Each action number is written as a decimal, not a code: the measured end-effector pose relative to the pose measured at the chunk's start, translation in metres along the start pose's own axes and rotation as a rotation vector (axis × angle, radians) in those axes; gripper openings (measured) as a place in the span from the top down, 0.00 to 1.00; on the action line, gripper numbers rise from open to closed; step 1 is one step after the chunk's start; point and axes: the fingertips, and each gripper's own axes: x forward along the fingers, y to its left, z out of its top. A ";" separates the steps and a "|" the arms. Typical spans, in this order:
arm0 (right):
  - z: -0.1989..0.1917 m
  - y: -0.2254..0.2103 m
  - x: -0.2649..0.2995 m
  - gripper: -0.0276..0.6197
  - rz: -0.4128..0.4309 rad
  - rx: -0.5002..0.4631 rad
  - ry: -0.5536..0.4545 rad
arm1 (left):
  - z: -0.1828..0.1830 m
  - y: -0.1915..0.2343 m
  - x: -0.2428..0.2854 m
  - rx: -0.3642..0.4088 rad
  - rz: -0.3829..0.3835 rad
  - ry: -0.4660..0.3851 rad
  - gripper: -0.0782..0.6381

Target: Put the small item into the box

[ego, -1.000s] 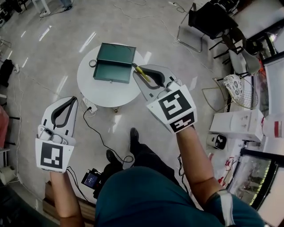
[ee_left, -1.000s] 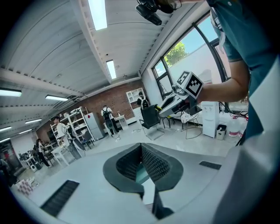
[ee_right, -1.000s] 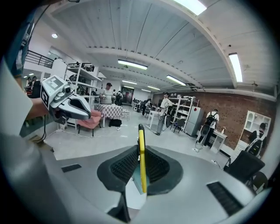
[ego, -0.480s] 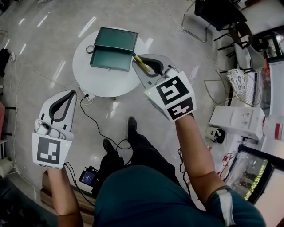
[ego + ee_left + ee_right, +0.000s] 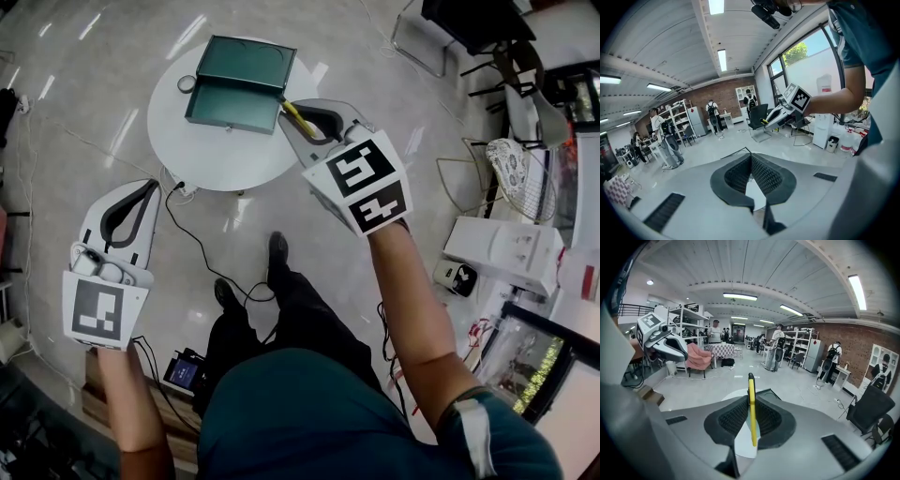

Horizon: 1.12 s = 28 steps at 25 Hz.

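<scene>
Right gripper: its jaws are clamped on a thin yellow stick, which stands up between the pads and pokes out past the tips.
Yellow stick: from the head view it runs out ahead of the right jaws, with its far end close to the near right corner of the box. I cannot tell if it touches the box.
Box: green, lid open, lying on the round white table just ahead of the right jaws and a little to their left.
Small ring: on the table, just beside the box's left edge, on the far side of the box from the right jaws.
Left gripper: its jaws are pressed together at the tips with nothing between them. It is held off the table's near left edge, well apart from the box.
Cable: black, trailing over the floor between the two grippers, behind their tips.
Shoes: on the floor behind the right jaws.
</scene>
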 end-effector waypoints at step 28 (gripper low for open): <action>-0.094 -0.021 0.086 0.86 0.062 0.031 0.122 | -0.071 -0.009 0.063 -0.088 -0.032 0.087 0.87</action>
